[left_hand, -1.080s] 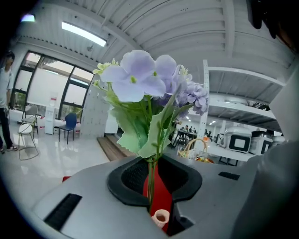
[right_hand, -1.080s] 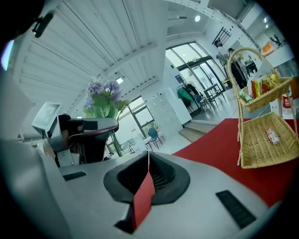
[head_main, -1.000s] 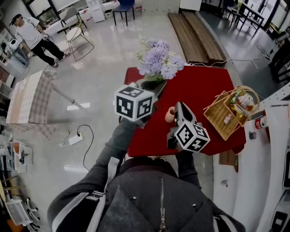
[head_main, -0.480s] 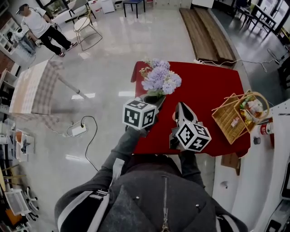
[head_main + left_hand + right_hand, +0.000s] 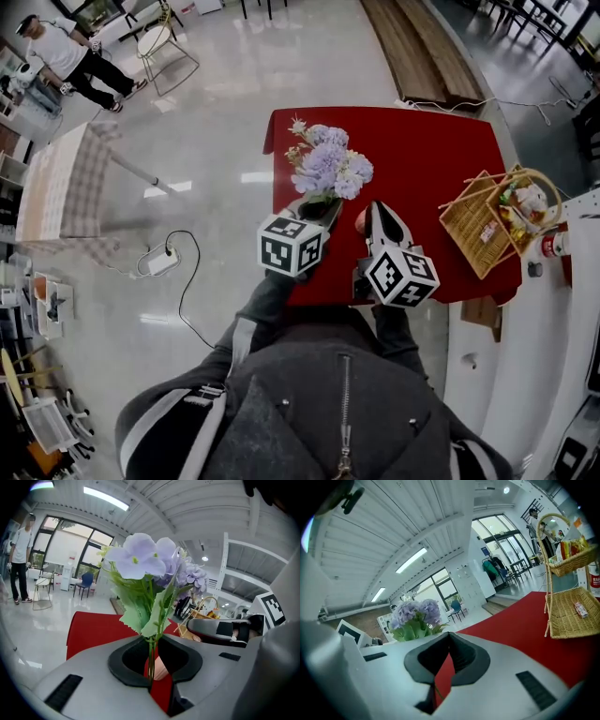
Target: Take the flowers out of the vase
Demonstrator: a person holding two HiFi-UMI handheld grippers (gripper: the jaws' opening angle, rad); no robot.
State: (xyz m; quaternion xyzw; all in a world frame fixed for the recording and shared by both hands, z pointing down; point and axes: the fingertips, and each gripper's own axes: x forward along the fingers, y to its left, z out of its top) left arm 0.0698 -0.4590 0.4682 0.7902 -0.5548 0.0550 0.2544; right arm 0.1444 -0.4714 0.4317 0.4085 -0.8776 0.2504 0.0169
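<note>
The left gripper point(image 5: 152, 641) pinches the purple flowers point(image 5: 150, 564) by their stems, the small vase point(image 5: 360, 221) just beside the right gripper point(image 5: 450, 634), whose empty jaws are pressed together

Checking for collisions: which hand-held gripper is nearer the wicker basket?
Right. The right hand-held gripper is left of the basket, apart; the left hand-held gripper is farther left, holding the flowers.
</note>
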